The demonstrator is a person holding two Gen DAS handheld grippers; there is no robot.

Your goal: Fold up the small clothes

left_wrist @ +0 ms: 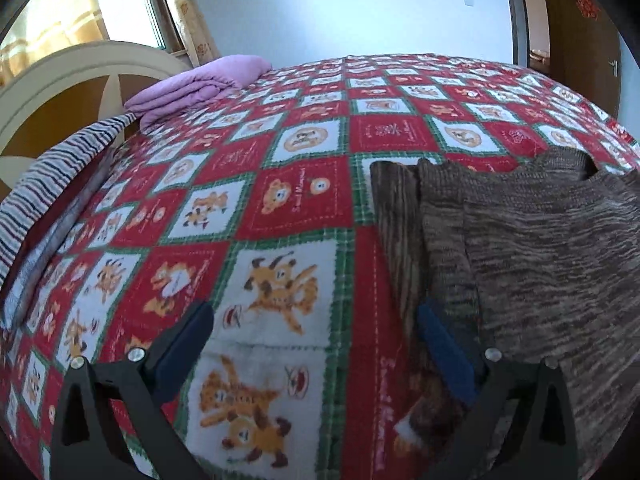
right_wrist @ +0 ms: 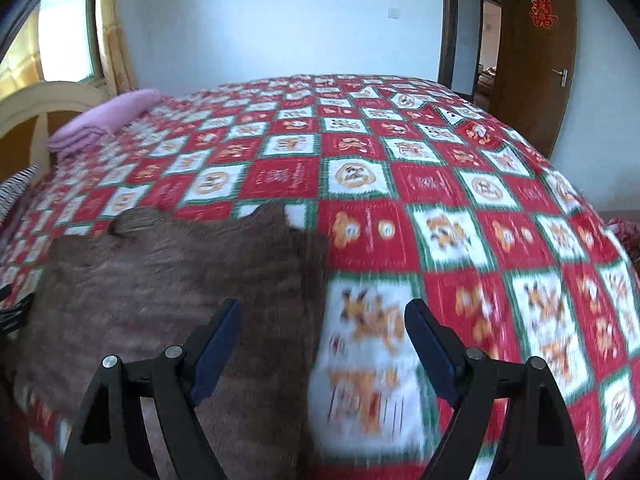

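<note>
A brown knitted garment (left_wrist: 540, 248) lies flat on the bed, at the right of the left wrist view, with a sleeve folded along its left edge. My left gripper (left_wrist: 316, 320) is open and empty, its right finger (left_wrist: 444, 344) over the garment's left edge. In the right wrist view the same garment (right_wrist: 172, 280) lies at the left, blurred. My right gripper (right_wrist: 322, 318) is open and empty above the garment's right edge, its left finger (right_wrist: 216, 344) over the knit.
The bed has a red, white and green cartoon-patterned blanket (left_wrist: 296, 196). A folded purple blanket (left_wrist: 200, 84) and a striped cloth (left_wrist: 52, 184) lie near the headboard (left_wrist: 68, 80). A brown door (right_wrist: 532, 52) stands open at the far right.
</note>
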